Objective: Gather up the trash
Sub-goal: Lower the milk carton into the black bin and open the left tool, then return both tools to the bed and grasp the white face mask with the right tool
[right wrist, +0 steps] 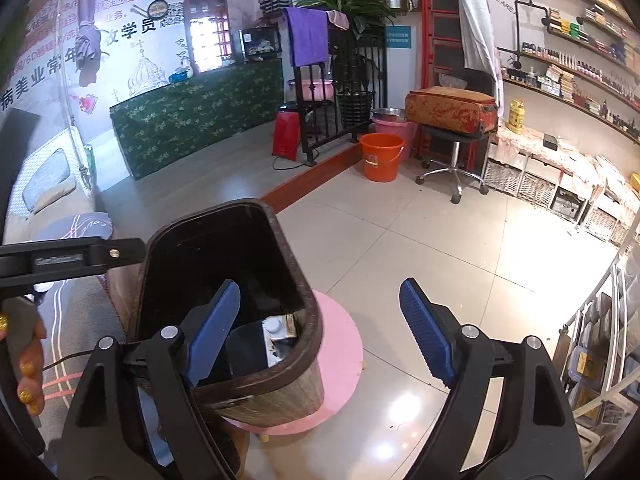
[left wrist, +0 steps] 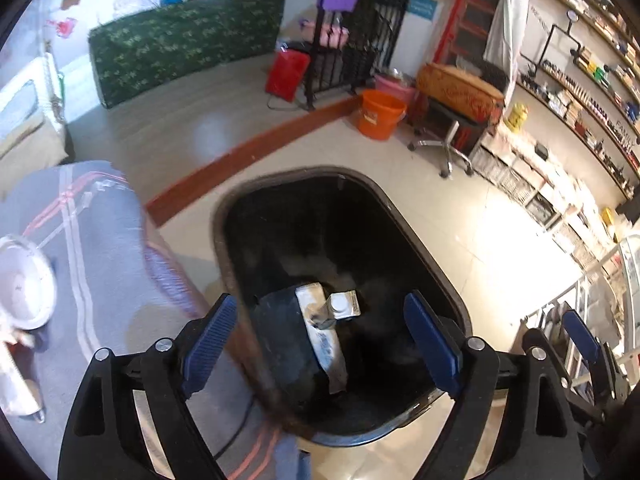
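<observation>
A dark bin (left wrist: 400, 210) with a black inside stands right below my left gripper (left wrist: 320, 298), which is open and holds nothing. At the bin's bottom lies a silver drink carton (left wrist: 324, 336) with a round cap, resting on a black object. In the right wrist view the same bin (right wrist: 280, 400) stands on a pink round stool (right wrist: 340, 344), and the carton (right wrist: 276, 326) shows inside it. My right gripper (right wrist: 320, 284) is open and empty, with its left finger over the bin's near rim and its right finger over the floor. The right gripper's blue pad (left wrist: 580, 336) shows at the left wrist view's right edge.
A grey cloth-covered surface (left wrist: 100, 260) with a white bowl (left wrist: 24, 284) lies left of the bin. A hand (right wrist: 28, 364) shows at the left. Farther off stand an orange bucket (right wrist: 380, 156), a rolling stool with a suitcase (right wrist: 452, 112), and wall shelves (right wrist: 560, 80). Tiled floor (right wrist: 460, 260) spreads to the right.
</observation>
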Demonstrator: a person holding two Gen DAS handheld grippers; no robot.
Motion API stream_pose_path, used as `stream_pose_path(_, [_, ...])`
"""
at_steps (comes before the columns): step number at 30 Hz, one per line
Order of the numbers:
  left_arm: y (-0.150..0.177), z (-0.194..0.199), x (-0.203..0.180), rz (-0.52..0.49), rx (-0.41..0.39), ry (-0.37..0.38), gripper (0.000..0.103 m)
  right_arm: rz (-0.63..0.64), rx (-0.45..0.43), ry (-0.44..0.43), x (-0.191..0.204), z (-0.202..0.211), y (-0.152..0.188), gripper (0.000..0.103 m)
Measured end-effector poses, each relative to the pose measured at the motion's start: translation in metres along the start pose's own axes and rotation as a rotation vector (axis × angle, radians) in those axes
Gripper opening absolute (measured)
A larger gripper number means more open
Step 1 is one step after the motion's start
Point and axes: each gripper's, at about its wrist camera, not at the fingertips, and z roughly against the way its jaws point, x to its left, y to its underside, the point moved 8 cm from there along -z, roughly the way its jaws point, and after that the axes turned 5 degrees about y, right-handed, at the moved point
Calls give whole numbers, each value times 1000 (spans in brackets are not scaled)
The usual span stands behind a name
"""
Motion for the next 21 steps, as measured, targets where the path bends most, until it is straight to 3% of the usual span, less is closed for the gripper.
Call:
stream_pose_path(12, [13, 76, 42, 25, -185, -120, 92, 42, -45, -72, 38, 16, -10, 93])
stream_pose_path(21, [30, 127, 88, 75, -258, -204, 96, 97, -53, -164, 86, 34, -9, 94])
